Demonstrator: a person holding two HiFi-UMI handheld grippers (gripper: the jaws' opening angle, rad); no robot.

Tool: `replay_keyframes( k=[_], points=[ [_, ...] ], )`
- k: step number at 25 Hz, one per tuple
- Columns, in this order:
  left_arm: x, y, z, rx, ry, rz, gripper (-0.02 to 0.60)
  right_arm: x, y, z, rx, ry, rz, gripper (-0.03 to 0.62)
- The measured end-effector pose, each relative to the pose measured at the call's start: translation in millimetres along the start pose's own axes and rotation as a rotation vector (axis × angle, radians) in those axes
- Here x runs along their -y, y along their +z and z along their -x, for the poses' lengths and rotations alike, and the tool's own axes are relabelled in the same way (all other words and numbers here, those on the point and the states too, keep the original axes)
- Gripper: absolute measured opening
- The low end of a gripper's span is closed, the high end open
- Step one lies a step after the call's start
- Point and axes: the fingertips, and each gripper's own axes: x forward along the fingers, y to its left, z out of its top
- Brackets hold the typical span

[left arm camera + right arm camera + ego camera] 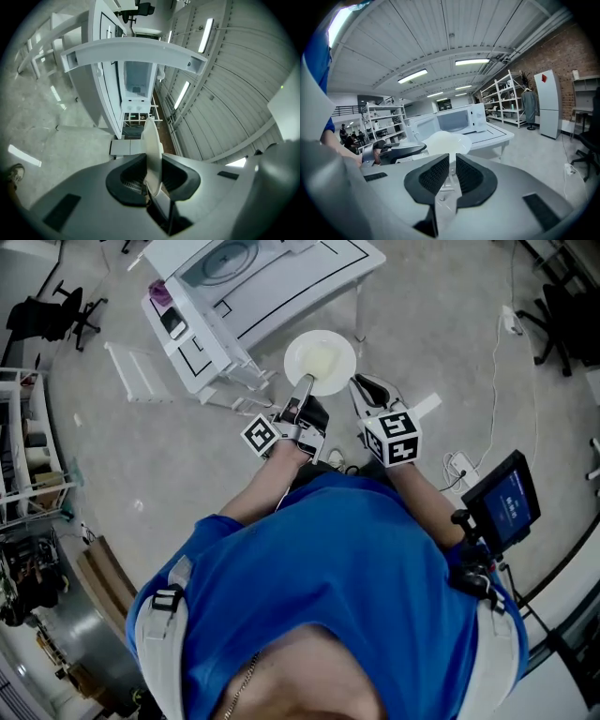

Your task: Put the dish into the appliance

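Across the grey concrete floor (441,324), a white bench (328,273) with black lines marked on its top carries a white microwave (457,119). Facing it stands a person in a blue shirt (328,568). A dark screen (506,502) glows blue at the person's right, its writing too small to read.

Each gripper bears a cube with black-and-white square markers and no legible lettering. The left gripper (302,401) has its jaws clamped on the rim of the dish (321,362). This round white dish is held out in the air near the bench's edge, outside the microwave, and it shows edge-on between the pads in the left gripper view. The right gripper (364,388) hangs just beside the dish. Its jaws stand a narrow slit apart, with nothing between them.
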Motion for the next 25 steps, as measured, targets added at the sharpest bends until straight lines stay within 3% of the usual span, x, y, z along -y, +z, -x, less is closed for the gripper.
replay_keyframes(
  k=[10,16,25],
  points=[
    [-16,25,-49,0.236,-0.007,-0.036,0.072,50,28,-51,-0.042,0.186,0.082,0.020],
    [-13,24,-25,0.318,-0.025,-0.058,0.072,32,23,-50,-0.044,0.261,0.134,0.020],
    [-13,22,-55,0.427,-0.013,-0.089,0.072,61,35,-62,-0.068,0.372,0.174,0.020]
  ],
)
